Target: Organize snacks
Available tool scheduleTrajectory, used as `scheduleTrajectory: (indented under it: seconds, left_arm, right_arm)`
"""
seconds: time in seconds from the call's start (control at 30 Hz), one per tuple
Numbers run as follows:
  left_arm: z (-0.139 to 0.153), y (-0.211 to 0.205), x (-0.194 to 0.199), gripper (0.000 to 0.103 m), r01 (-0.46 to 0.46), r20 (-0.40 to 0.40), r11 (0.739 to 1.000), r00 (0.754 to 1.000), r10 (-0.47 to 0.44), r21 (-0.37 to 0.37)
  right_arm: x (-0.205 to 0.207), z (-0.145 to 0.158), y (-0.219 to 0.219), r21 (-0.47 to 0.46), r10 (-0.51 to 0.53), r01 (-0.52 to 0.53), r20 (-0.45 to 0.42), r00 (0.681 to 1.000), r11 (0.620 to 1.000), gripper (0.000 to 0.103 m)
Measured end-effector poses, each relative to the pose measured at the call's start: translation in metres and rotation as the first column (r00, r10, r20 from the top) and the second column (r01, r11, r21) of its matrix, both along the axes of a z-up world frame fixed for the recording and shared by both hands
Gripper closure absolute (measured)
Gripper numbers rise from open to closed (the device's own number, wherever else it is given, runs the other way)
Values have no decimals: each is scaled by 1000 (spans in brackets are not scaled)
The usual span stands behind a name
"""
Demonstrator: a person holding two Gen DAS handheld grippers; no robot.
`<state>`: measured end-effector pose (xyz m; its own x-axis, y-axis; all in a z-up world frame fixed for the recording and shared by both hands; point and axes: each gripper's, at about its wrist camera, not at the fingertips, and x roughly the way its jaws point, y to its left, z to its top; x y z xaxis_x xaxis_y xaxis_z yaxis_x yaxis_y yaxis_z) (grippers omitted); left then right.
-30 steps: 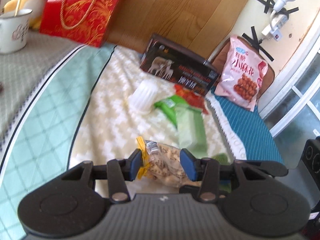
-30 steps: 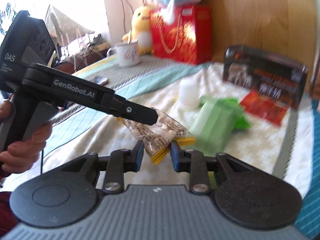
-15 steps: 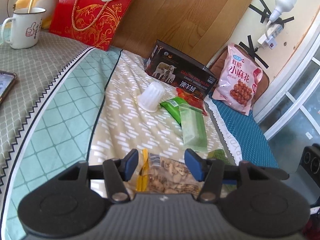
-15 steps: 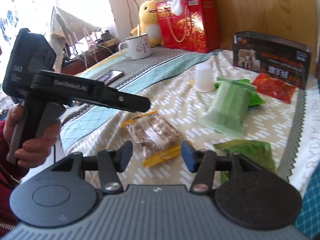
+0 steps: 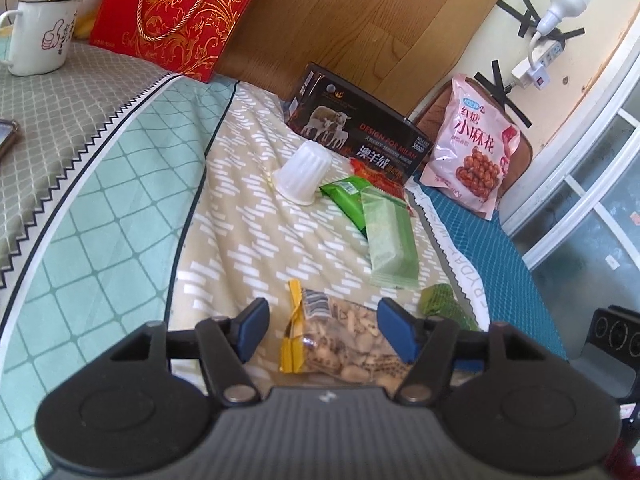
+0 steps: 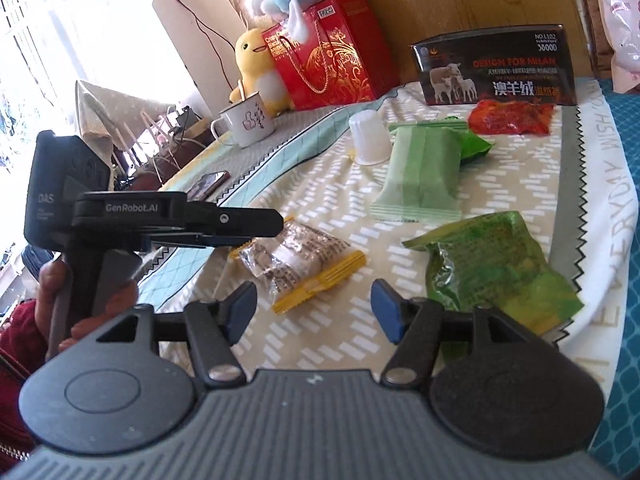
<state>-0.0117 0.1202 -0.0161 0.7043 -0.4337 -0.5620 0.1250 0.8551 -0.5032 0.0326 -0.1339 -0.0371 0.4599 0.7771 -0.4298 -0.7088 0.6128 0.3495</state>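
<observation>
Your count on the bed: one clear biscuit packet, three green packets, one red packet, one pink bag, one upturned white cup. The mug holds a stick, contents possibly liquid. The biscuit packet lies flat between your left hand-held gripper pads, untouched, jaws opening; your right hand-held gripper, also opening, sits just short of it.

The cracker packet is clear, glossy film with crimped yellow ends. The pale green wrapper looks matt; the dark green bag is shiny and crinkled. The cloth is soft printed fabric. The cup is ribbed white plastic. The headboard is smooth wood.
</observation>
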Motion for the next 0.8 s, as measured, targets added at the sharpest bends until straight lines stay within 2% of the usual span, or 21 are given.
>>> scheduleTrajectory:
  seconds: [0.17,0.6,0.8]
  left_arm:
    - [-2,2,2,42,1,5,1000,1000,-1,-20]
    - [-1,-3,4,39,14,13,1000,1000,-14,12]
    - [-1,-4,6,38,25,12,999,1000,-25,24]
  right_arm:
    - [3,-1,1,18,19,-19,0,1000,1000,30]
    - [8,-3,-4,64,26,-26,-12,1000,998,30]
    - [7,-2,-2,44,33,-33,-1,999,998,30]
